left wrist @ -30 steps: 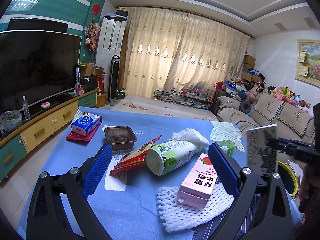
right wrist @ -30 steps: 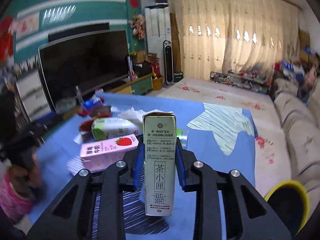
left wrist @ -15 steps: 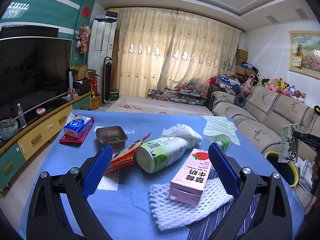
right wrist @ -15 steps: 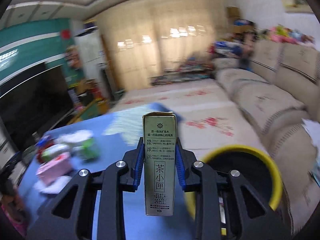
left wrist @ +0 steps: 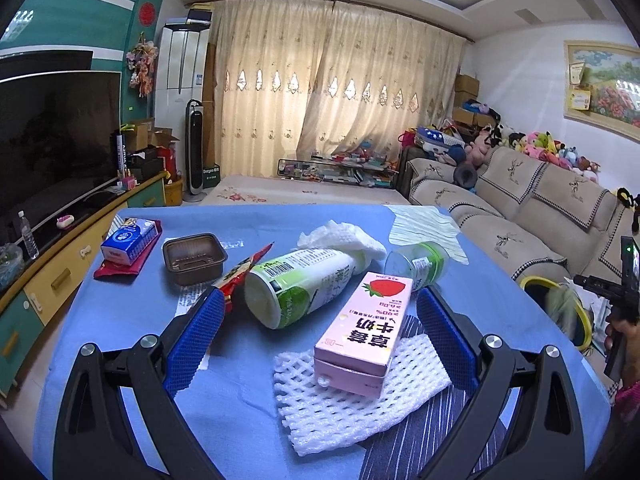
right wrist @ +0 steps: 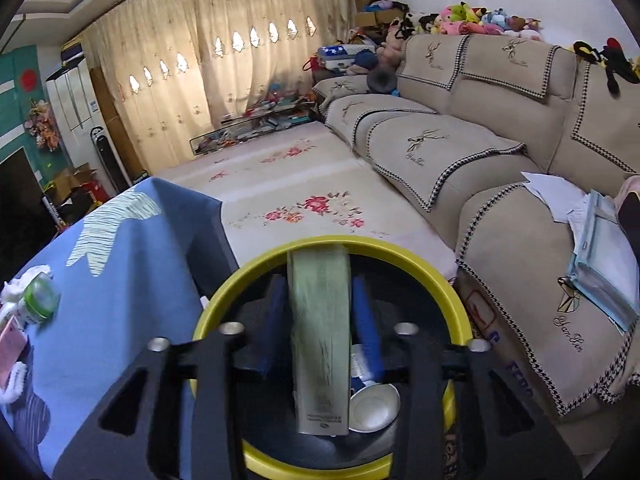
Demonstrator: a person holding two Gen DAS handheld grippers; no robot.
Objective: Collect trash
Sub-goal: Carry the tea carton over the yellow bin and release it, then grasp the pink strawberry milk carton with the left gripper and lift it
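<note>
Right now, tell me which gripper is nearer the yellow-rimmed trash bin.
Right. The right gripper hangs directly over the yellow-rimmed trash bin, the tea carton between its fingers. The left gripper sits over the table, around the strawberry milk carton.

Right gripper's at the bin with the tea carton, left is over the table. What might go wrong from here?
1. The tea carton is motion-blurred between the right gripper's parted jaws, with its top near the yellow bin's far rim; it may clip the rim.
2. The left gripper is open over the pink milk carton, which lies on a foam net; a grab may drag the net along.
</note>
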